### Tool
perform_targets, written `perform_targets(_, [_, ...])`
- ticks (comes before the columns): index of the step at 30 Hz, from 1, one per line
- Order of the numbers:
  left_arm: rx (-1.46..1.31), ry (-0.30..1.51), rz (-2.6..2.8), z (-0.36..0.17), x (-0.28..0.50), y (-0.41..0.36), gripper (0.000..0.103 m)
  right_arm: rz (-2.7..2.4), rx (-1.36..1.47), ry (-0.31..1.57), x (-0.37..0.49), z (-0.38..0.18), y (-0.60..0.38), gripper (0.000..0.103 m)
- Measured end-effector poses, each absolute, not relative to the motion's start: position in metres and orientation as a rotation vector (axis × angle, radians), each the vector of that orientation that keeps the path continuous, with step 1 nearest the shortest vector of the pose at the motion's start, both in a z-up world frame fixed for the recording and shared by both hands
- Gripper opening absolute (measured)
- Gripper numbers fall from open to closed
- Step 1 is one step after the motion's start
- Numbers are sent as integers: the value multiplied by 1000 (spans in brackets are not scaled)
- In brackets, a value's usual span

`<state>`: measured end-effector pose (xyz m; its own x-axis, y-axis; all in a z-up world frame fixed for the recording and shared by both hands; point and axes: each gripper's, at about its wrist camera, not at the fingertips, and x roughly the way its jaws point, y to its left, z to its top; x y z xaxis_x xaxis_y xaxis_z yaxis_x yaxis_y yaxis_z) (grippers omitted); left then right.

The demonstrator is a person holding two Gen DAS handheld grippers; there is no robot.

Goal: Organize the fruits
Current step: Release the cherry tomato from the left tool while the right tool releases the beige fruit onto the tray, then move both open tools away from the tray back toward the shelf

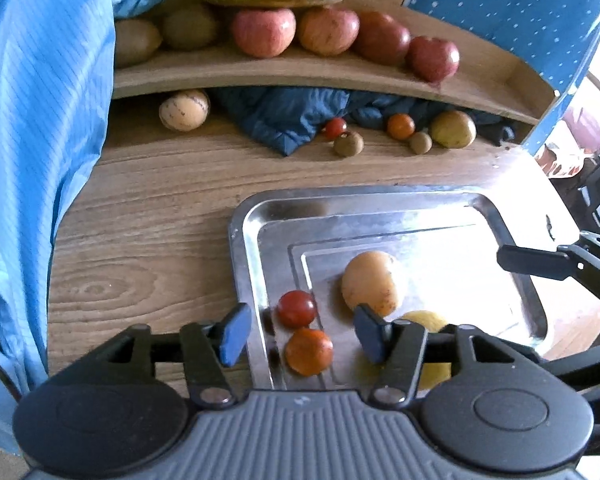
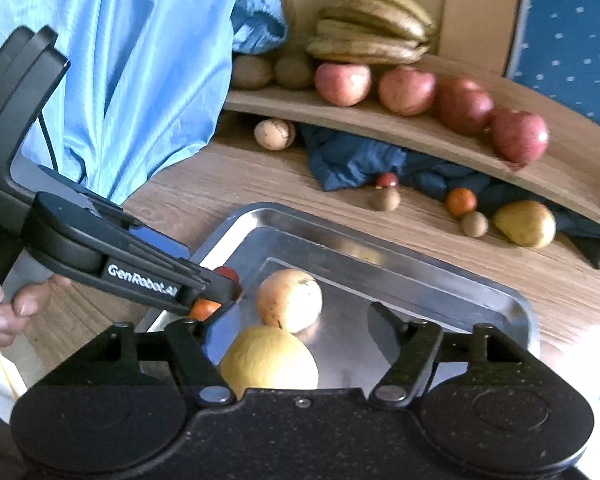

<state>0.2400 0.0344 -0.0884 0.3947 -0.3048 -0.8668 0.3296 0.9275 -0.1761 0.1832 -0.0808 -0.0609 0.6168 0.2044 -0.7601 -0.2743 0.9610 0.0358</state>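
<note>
A steel tray (image 1: 244, 240) (image 2: 400, 248) lies on the wooden table. In it are a tan-orange round fruit (image 1: 372, 284) (image 2: 290, 300), a yellow fruit (image 1: 424, 318) (image 2: 270, 360), a red tomato (image 1: 297, 309) (image 2: 227, 273) and an orange tomato (image 1: 309, 351) (image 2: 204, 308). My left gripper (image 1: 302, 334) is open over the tray's left end, just above the two tomatoes, with its pads clear of them. My right gripper (image 2: 302, 328) is open around the yellow fruit, its right pad well clear of it. In the left wrist view one right finger (image 1: 532, 264) reaches in from the right.
A curved wooden shelf (image 1: 300, 74) holds several apples (image 1: 264, 32), bananas (image 2: 372, 26) and brown fruits. Under it lie a pale speckled fruit (image 1: 184, 110), a dark blue cloth (image 1: 288, 116), two small tomatoes, two small brown fruits and a yellow-green fruit (image 1: 454, 129). A person's light blue coat (image 1: 40, 120) fills the left.
</note>
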Motion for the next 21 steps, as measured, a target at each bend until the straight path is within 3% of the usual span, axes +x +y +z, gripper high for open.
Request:
perform_targets(12, [57, 1060, -387, -72, 183, 34, 98, 145, -41, 836, 112, -50, -100, 99])
perform_targets(21, [41, 1047, -384, -63, 127, 33, 103, 78, -43, 789, 57, -38, -109, 102])
